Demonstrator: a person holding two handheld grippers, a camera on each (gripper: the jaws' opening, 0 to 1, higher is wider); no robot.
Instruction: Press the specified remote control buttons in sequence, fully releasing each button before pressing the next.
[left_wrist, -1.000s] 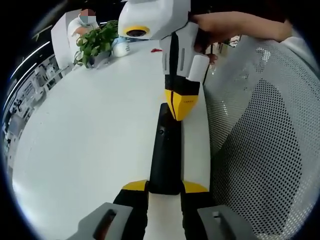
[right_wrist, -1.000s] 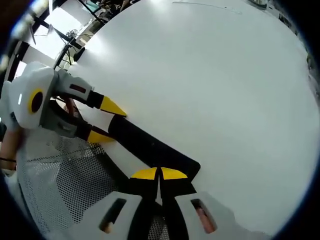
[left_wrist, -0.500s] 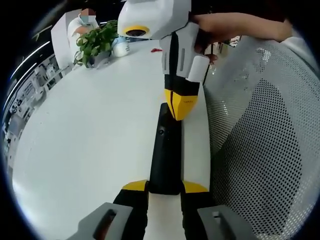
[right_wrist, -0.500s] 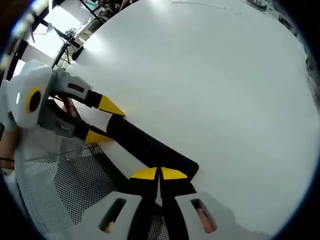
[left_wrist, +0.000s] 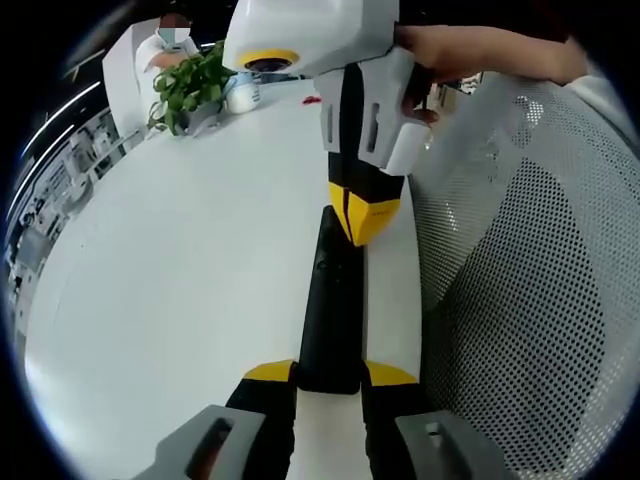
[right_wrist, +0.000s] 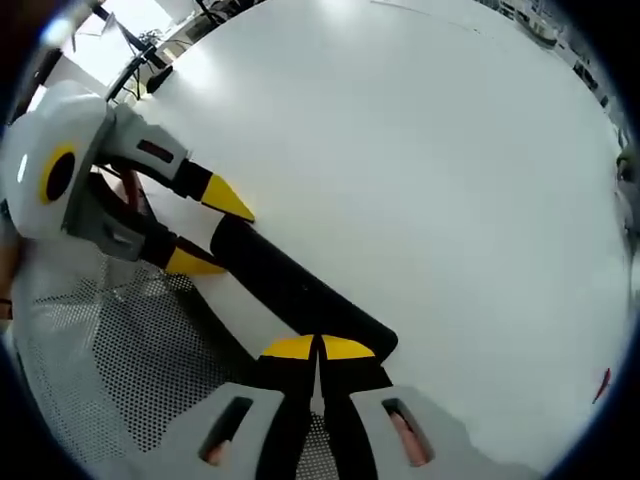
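A long black remote (left_wrist: 330, 290) lies along the right edge of the white table (left_wrist: 170, 260). My left gripper (left_wrist: 330, 374) is shut on its near end, one yellow tip at each side. My right gripper (left_wrist: 365, 215) comes down from above, shut, its joined yellow tips resting on the remote's far part. In the right gripper view the remote (right_wrist: 290, 285) runs diagonally. There my right gripper (right_wrist: 319, 348) has its tips together over one end, and the left gripper (right_wrist: 212, 232) clamps the other end.
A mesh chair back (left_wrist: 530, 280) stands close to the table's edge beside the remote, the same mesh (right_wrist: 120, 370) showing in the right gripper view. A potted plant (left_wrist: 190, 90) and a white cup (left_wrist: 242, 92) sit far back. A hand (left_wrist: 470, 50) holds the right gripper.
The right gripper's body has tilted and come nearer the left camera, its tips staying at the remote. The left gripper and remote have not moved.
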